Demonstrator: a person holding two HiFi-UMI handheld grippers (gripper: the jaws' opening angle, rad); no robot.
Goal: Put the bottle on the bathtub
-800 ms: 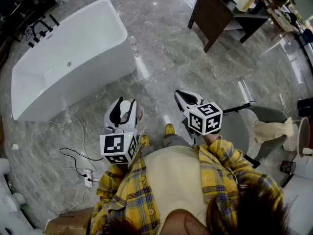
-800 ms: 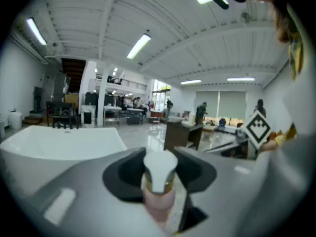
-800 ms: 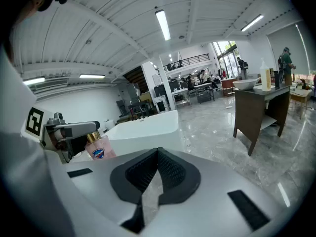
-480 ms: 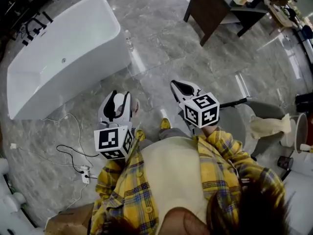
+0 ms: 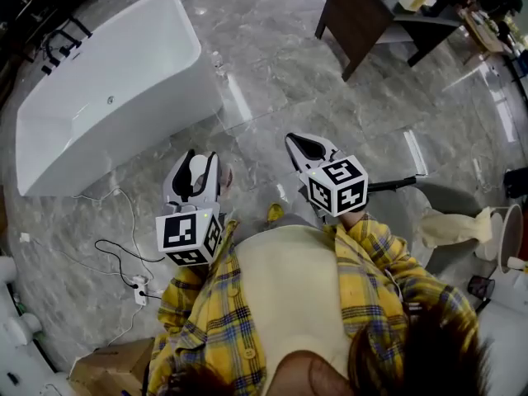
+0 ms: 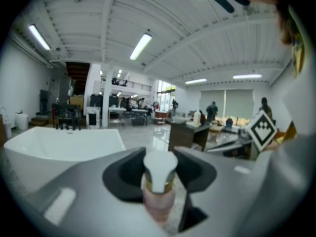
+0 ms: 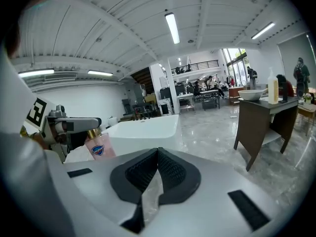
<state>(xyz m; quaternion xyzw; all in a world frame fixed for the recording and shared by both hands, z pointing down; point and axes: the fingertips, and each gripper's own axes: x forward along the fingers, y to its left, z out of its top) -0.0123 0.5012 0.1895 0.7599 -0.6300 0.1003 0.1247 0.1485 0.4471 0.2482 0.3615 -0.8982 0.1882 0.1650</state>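
A pink bottle (image 6: 159, 197) with a white cap and gold collar stands upright between the jaws of my left gripper (image 6: 159, 169), which is shut on it. The head view shows the left gripper (image 5: 198, 176) held at waist height over the marble floor, the bottle's white cap (image 5: 196, 170) between its black pads. From the right gripper view the same bottle (image 7: 98, 146) appears at the left, with a blue label. A white freestanding bathtub (image 5: 107, 97) stands ahead and to the left, apart from both grippers. My right gripper (image 5: 310, 149) is shut with nothing in it.
A dark wooden table (image 5: 363, 19) stands at the far right with clutter on it. White cables and a power strip (image 5: 136, 285) lie on the floor at the left. A cardboard box (image 5: 107, 368) sits at the bottom left. Black tap fittings (image 5: 62, 44) sit beyond the tub.
The view has shifted a little; both grippers sit slightly further left and higher in the frame. The left gripper keeps its hold on the bottle.
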